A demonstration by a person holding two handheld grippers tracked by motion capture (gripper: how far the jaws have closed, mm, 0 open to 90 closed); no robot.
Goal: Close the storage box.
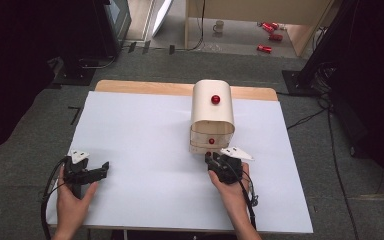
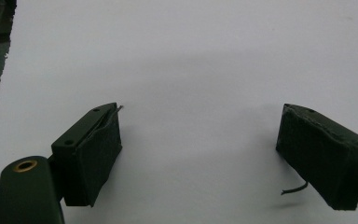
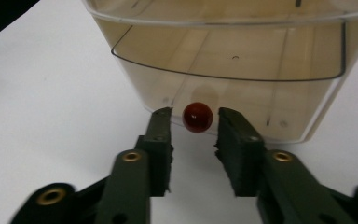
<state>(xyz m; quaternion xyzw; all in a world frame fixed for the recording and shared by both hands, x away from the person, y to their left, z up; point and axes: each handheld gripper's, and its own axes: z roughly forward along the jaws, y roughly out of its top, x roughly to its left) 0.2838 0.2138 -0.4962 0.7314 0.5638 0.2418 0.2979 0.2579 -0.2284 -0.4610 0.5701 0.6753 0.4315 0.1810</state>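
Directly ahead of the right hand-held gripper (image 3: 193, 126): the lower red knob (image 3: 197, 117) sits between the fingertips, neither pad touching it as far as the right gripper view shows.
Step in hand: lining up on the knob of the bottom drawer (image 3: 228, 88) of the small drawer box (image 1: 212, 114); the drawer looks shut or nearly so.
Right hand-held gripper state: jaws partly open, a little wider than the knob, holding nothing.
Left hand-held gripper (image 2: 200, 154): well off to the left of the box on the white counter (image 1: 145, 150), jaws spread wide, holding nothing.
Next move, as I judge: close the jaws on the knob, then draw straight back toward the person; the left could steady the box if it slides.
Which way the box points: its drawer fronts face the right hand-held gripper.
Long axis: the box runs away from the gripper, front to back; a second red knob (image 1: 215, 99) shows higher up.
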